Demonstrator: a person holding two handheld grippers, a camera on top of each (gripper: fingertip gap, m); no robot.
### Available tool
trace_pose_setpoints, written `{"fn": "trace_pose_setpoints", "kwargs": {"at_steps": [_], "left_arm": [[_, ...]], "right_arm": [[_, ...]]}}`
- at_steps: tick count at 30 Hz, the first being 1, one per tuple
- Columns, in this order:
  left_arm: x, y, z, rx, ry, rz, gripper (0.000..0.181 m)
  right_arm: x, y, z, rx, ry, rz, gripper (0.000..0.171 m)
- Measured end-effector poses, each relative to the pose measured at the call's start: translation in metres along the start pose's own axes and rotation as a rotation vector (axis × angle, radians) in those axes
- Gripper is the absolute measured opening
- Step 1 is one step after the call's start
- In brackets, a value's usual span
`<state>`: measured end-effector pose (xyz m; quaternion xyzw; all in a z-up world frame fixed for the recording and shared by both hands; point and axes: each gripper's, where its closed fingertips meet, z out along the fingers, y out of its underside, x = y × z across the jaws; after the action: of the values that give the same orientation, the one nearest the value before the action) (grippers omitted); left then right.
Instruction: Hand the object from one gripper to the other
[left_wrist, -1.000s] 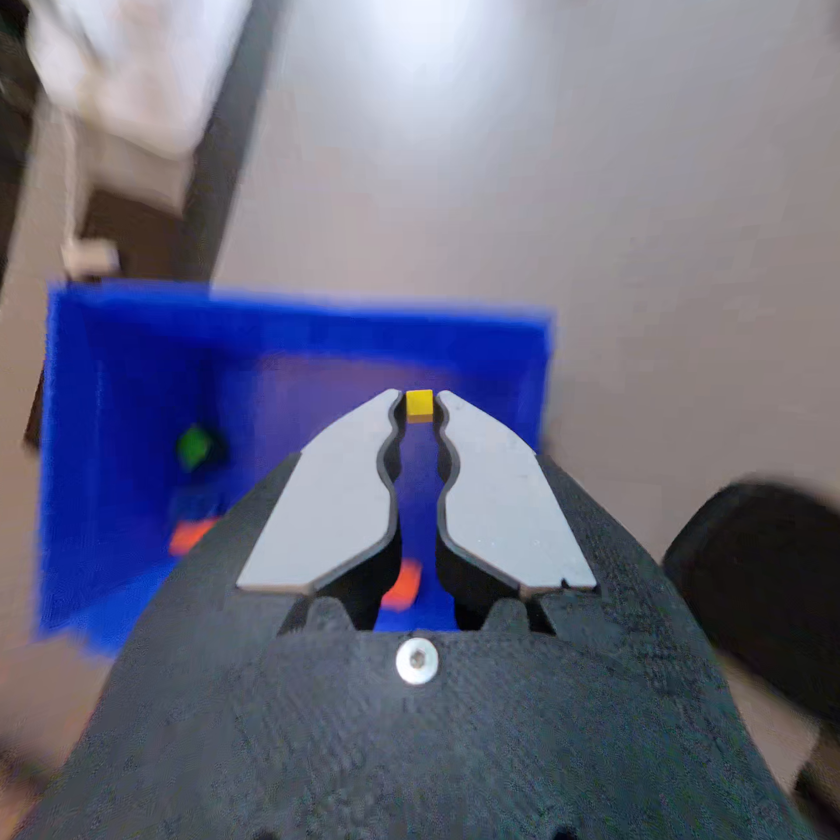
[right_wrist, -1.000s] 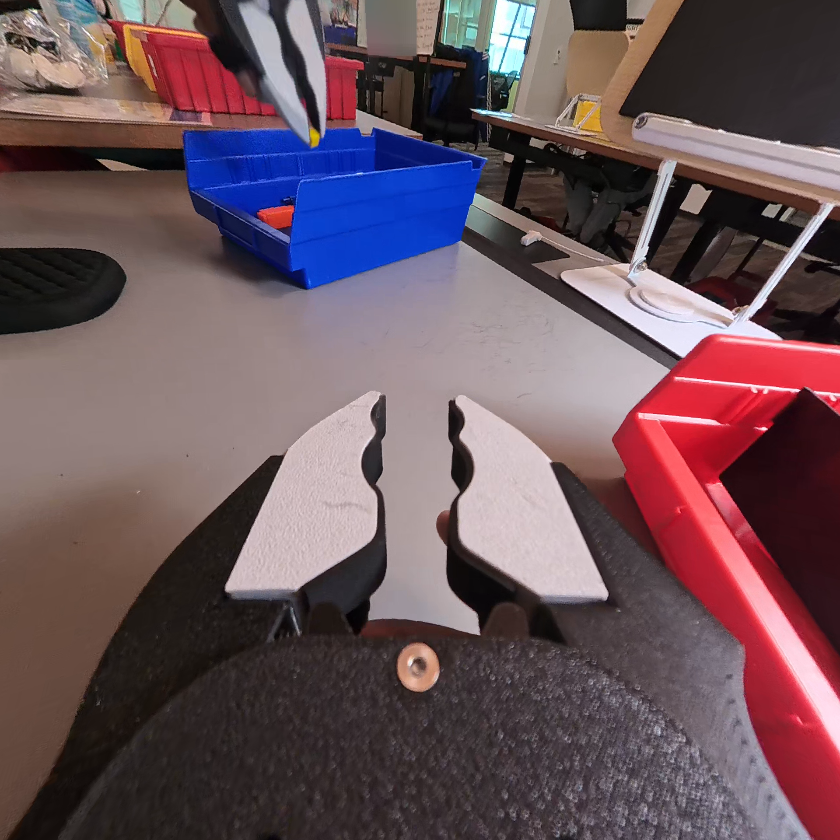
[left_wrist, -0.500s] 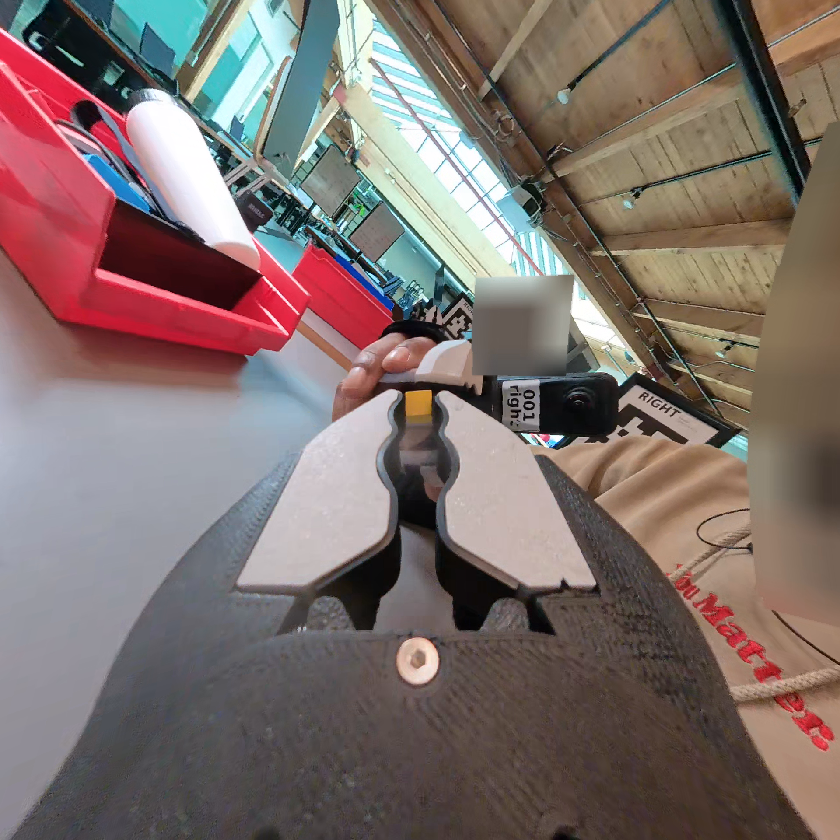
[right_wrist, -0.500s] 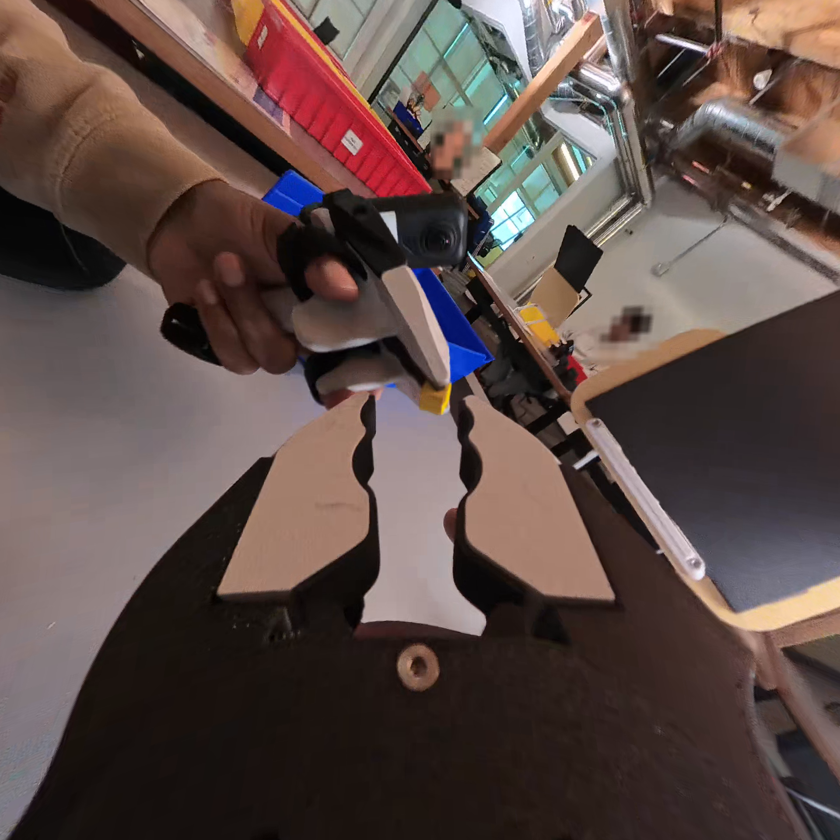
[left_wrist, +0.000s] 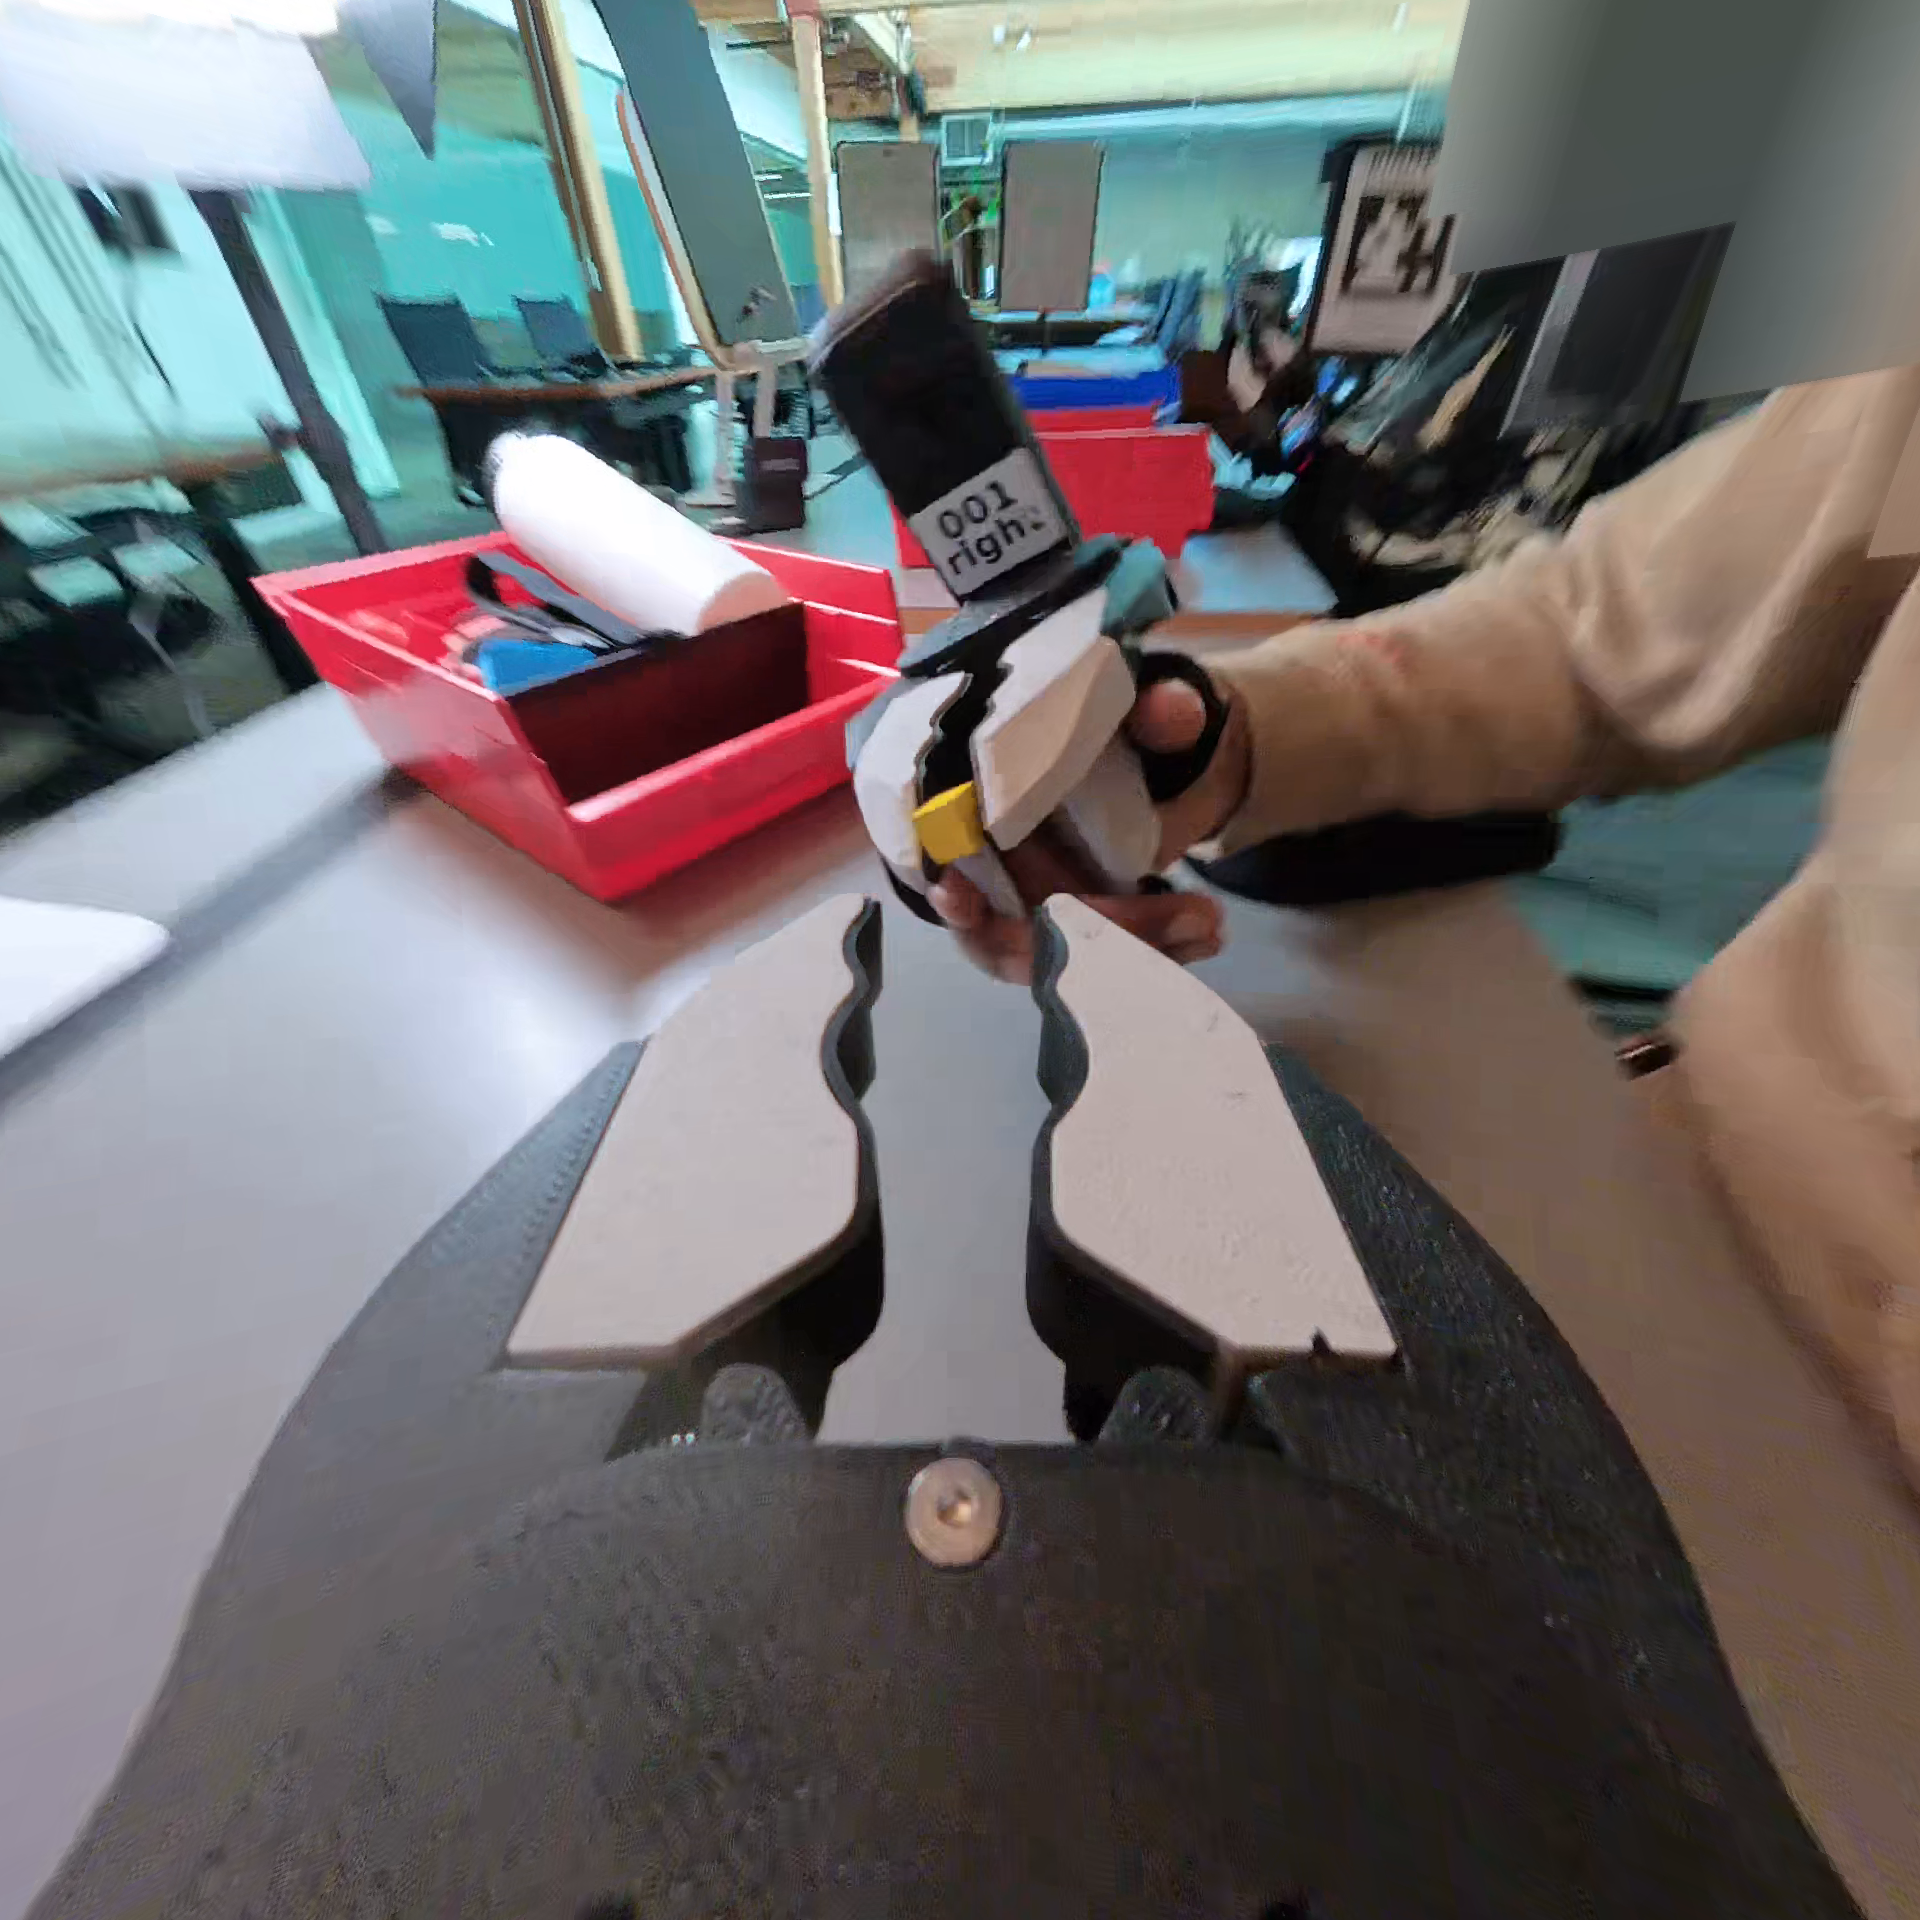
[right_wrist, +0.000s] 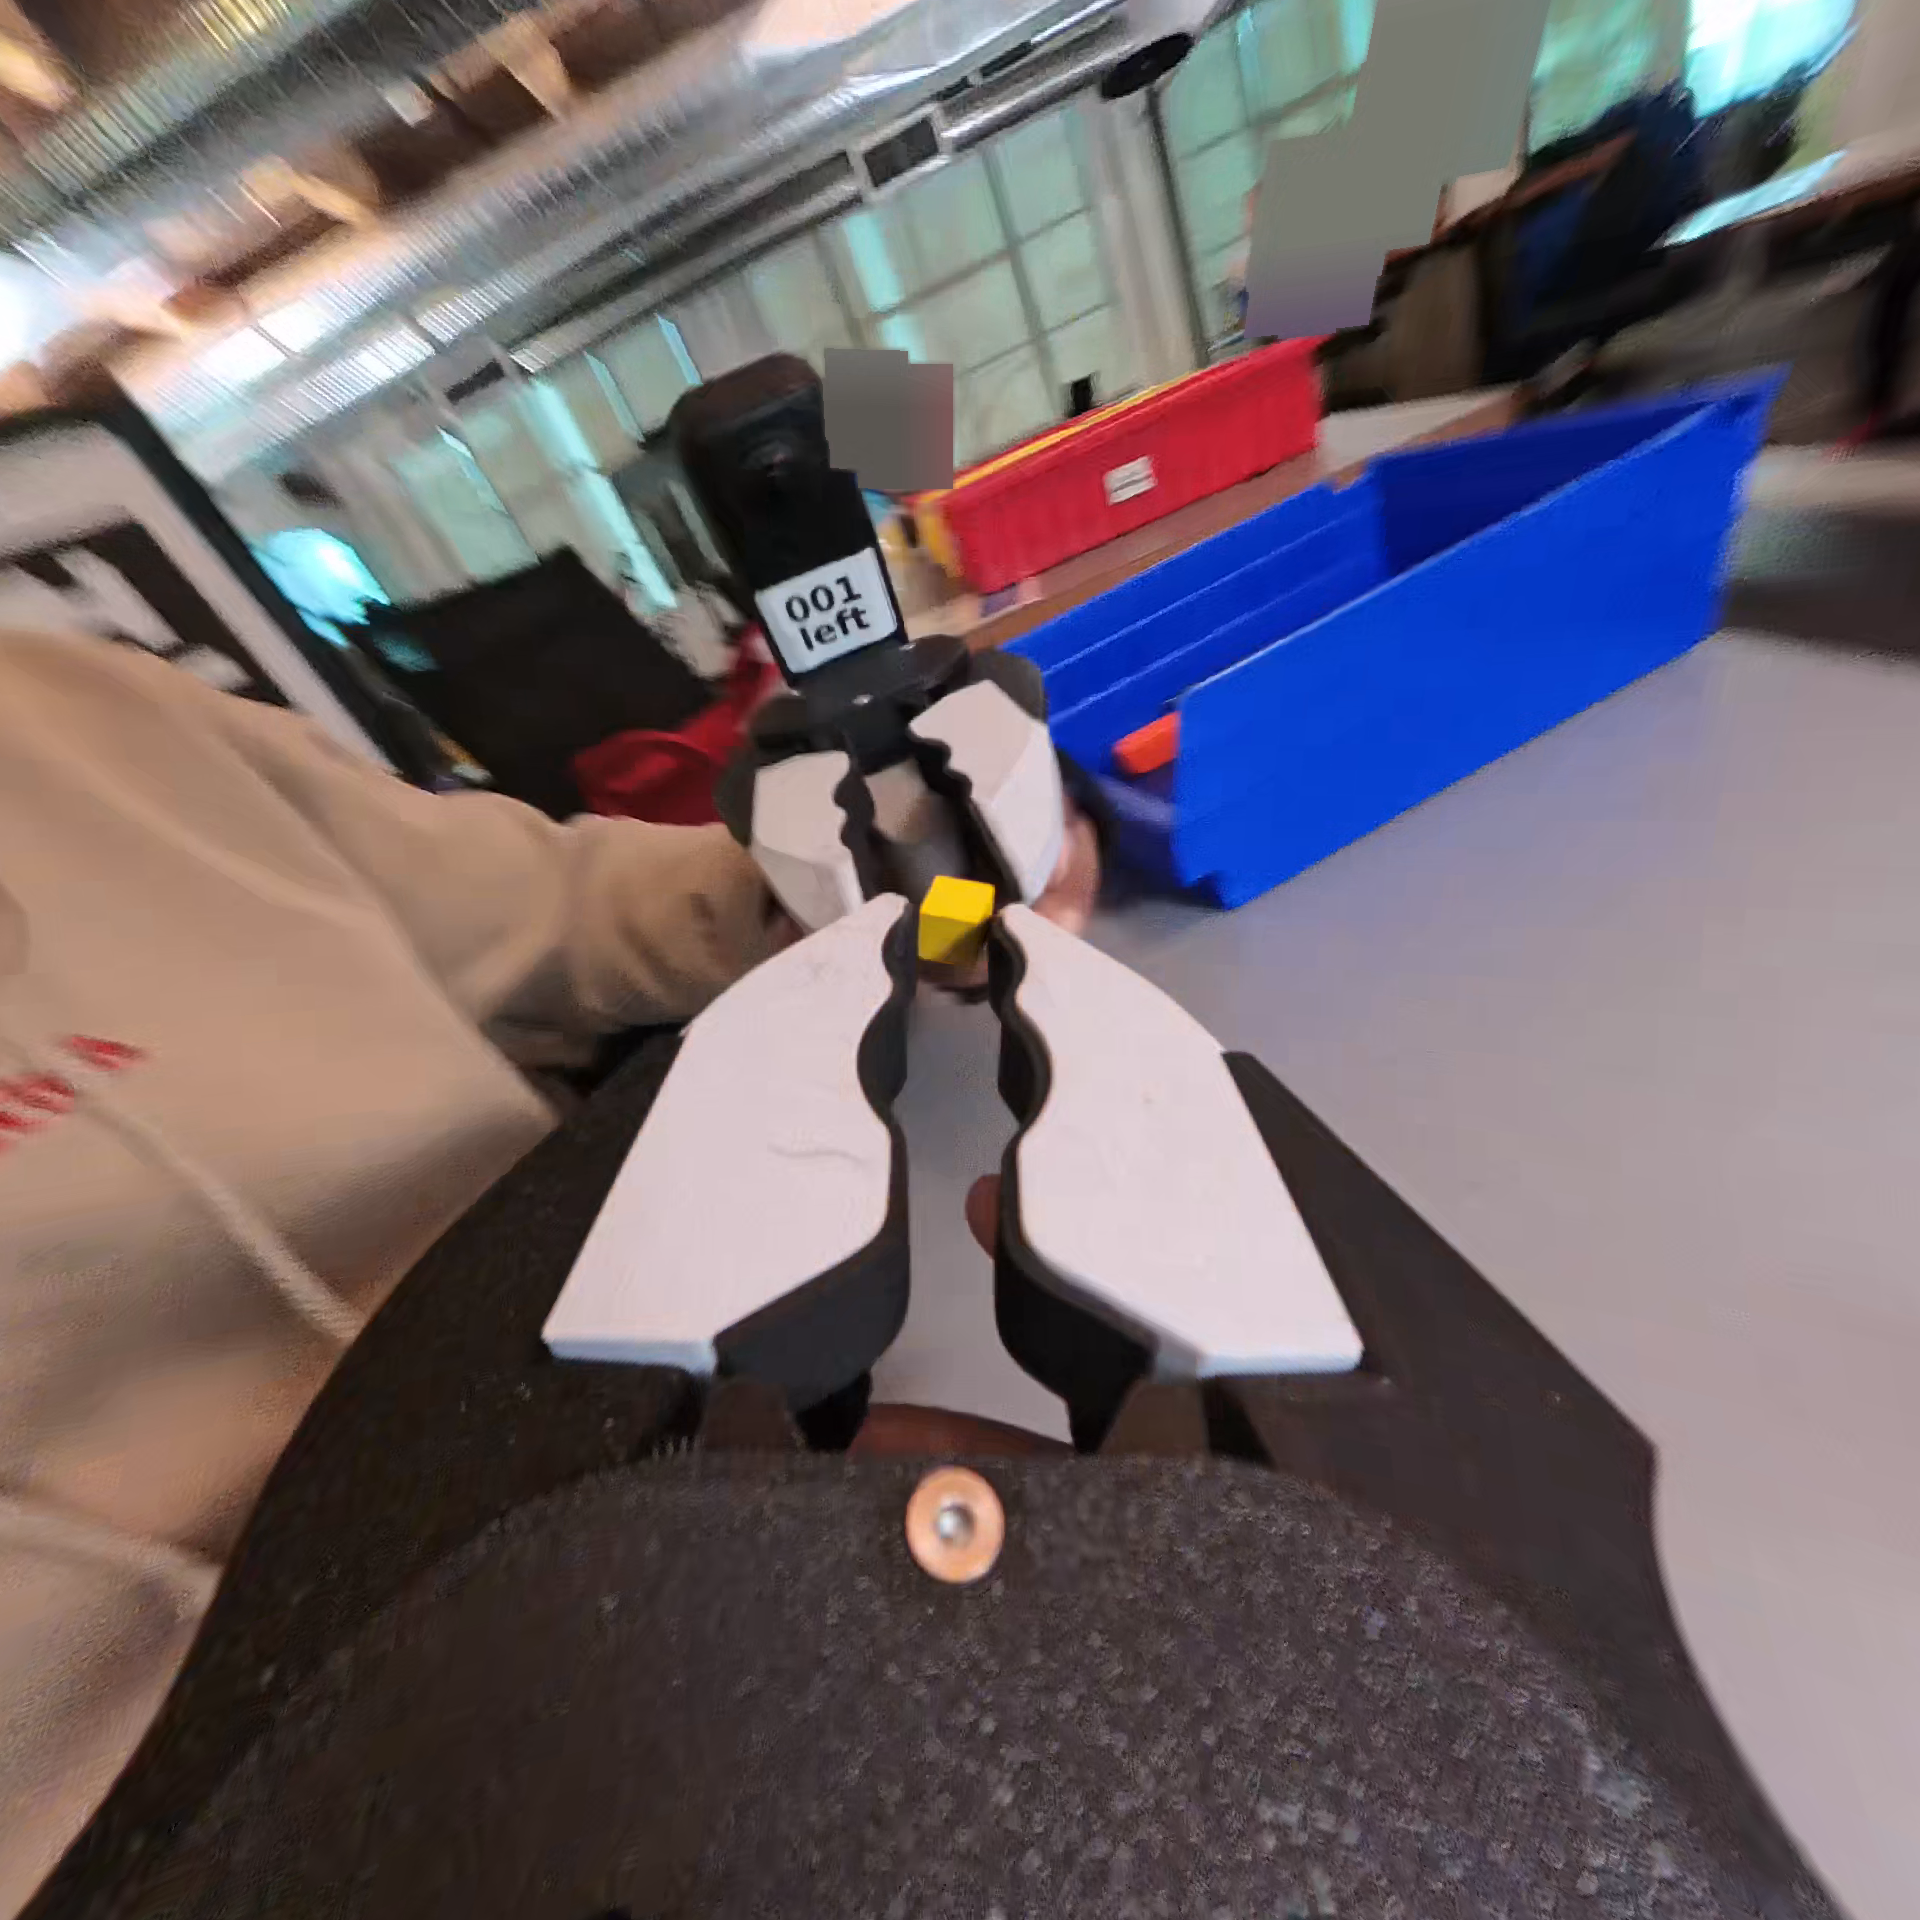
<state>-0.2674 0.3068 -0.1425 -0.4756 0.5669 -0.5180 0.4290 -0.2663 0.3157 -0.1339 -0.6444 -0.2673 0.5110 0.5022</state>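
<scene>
A small yellow cube (right_wrist: 954, 916) sits clamped between the tips of my right gripper (right_wrist: 951, 927), which is shut on it above the grey table (right_wrist: 1558, 987). In the left wrist view the same cube (left_wrist: 948, 823) shows in the right gripper (left_wrist: 951, 831), held in a hand just ahead. My left gripper (left_wrist: 956, 920) is open and empty, its tips a little short of the cube. From the right wrist view the left gripper (right_wrist: 914, 847) faces me, jaws apart, just behind the cube.
A blue bin (right_wrist: 1455, 665) holding an orange block (right_wrist: 1143, 743) stands on the table at the right. A red bin (left_wrist: 665, 842) with a white roll (left_wrist: 623, 551) stands ahead in the left wrist view. The person's beige sleeves (left_wrist: 1507, 665) cross both views.
The cube has passed from my left gripper to my right one. The left jaws opened and drew back slightly; the right jaws closed on the cube. Both grippers turned more level.
</scene>
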Motion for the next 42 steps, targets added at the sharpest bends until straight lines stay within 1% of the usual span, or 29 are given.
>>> {"fn": "trace_pose_setpoints", "kwargs": {"at_steps": [3, 6, 8, 10, 11, 12, 13, 15, 18, 20, 21, 23, 26, 28, 30, 32, 36, 38, 40, 42], "left_arm": [[0.004, 0.003, 0.002, -0.035, -0.069, 0.229, 0.026], [0.012, 0.006, 0.004, -0.064, -0.072, 0.347, 0.02], [0.014, 0.008, 0.005, -0.082, -0.076, 0.395, 0.012], [0.014, 0.005, 0.005, -0.078, -0.093, 0.388, 0.011], [0.01, 0.004, 0.005, -0.081, -0.108, 0.359, 0.011], [0.007, 0.002, 0.004, -0.07, -0.114, 0.307, 0.011], [0.003, 0.0, 0.002, -0.043, -0.111, 0.228, 0.011], [-0.004, -0.005, -0.003, 0.027, -0.072, 0.009, 0.011], [-0.01, -0.01, -0.006, 0.125, 0.014, -0.311, 0.011], [-0.01, -0.008, -0.003, 0.145, 0.072, -0.481, 0.011], [-0.008, -0.006, -0.001, 0.153, 0.11, -0.557, 0.011], [-0.004, -0.003, 0.003, 0.162, 0.167, -0.686, 0.01], [0.001, 0.003, 0.009, 0.149, 0.209, -0.782, 0.011], [0.003, 0.003, 0.011, 0.161, 0.223, -0.818, 0.011], [0.003, 0.001, 0.011, 0.186, 0.241, -0.856, 0.01], [0.002, -0.001, 0.011, 0.218, 0.252, -0.892, 0.01], [0.001, -0.005, 0.01, 0.277, 0.26, -0.947, 0.01], [0.002, -0.007, 0.011, 0.305, 0.262, -0.95, 0.011], [0.003, -0.009, 0.011, 0.314, 0.26, -0.927, 0.01], [0.004, -0.01, 0.009, 0.302, 0.263, -0.875, 0.013]], "right_arm": [[-0.006, 0.012, 0.004, -0.055, -0.133, 0.282, 0.012], [-0.014, 0.022, 0.008, -0.086, -0.228, 0.47, 0.012], [-0.018, 0.024, 0.009, -0.084, -0.274, 0.538, 0.012], [-0.021, 0.021, 0.008, -0.071, -0.309, 0.574, 0.012], [-0.019, 0.019, 0.008, -0.059, -0.298, 0.556, 0.012], [-0.015, 0.016, 0.006, -0.037, -0.275, 0.507, 0.014], [-0.011, 0.01, 0.002, -0.011, -0.249, 0.44, 0.021], [-0.001, 0.001, -0.008, 0.015, -0.149, 0.219, 0.031], [0.013, 0.0, -0.017, -0.023, 0.094, -0.265, 0.033], [0.011, 0.003, -0.014, -0.057, 0.197, -0.55, 0.033], [0.009, 0.006, -0.011, -0.076, 0.239, -0.662, 0.033], [0.004, 0.01, -0.004, -0.099, 0.281, -0.802, 0.033], [0.002, 0.008, -0.002, -0.096, 0.333, -0.907, 0.032], [0.002, 0.008, -0.003, -0.108, 0.342, -0.939, 0.024], [0.001, 0.009, -0.003, -0.116, 0.347, -0.972, 0.021], [0.004, 0.011, -0.003, -0.141, 0.38, -1.027, 0.022], [0.003, 0.007, 0.0, -0.128, 0.443, -1.096, 0.021], [0.002, 0.004, 0.001, -0.12, 0.484, -1.139, 0.015], [0.001, 0.002, 0.001, -0.127, 0.5, -1.16, 0.014], [0.0, 0.001, 0.001, -0.125, 0.442, -1.066, 0.014]]}}
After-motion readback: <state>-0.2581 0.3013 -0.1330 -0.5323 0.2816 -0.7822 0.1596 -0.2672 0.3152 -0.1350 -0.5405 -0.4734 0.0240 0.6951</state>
